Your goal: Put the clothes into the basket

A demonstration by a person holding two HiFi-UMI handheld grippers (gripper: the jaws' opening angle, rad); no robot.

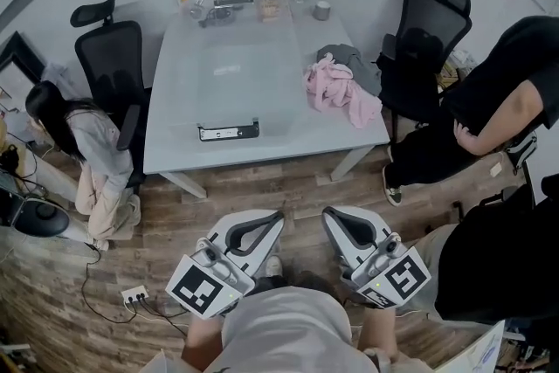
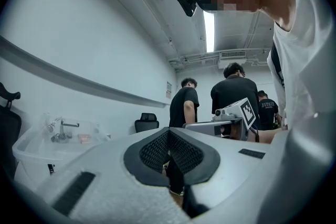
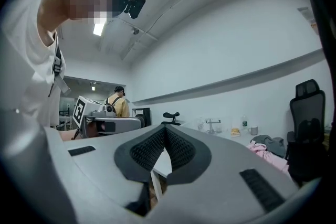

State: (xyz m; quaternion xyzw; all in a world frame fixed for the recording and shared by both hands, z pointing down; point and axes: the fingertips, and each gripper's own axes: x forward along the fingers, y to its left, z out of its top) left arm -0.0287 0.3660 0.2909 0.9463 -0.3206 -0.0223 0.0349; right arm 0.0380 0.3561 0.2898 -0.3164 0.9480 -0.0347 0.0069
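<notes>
Pink garment (image 1: 336, 92): crumpled in a loose heap at the right edge of the bench (image 1: 175, 122), one end trailing toward the front corner. Grey garment (image 1: 349, 58): bunched, lying just behind the pink one and touching it. Basket (image 1: 229, 132): clear-walled, rectangular, upright at bench centre with a dark label on its front wall; both garments lie outside it, to its right.

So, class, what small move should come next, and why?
Probably carry the right gripper forward toward the pink garment and open its fingers: that garment lies untouched on the table's right side, while this gripper and the left gripper are shut, empty, short of the table.
</notes>
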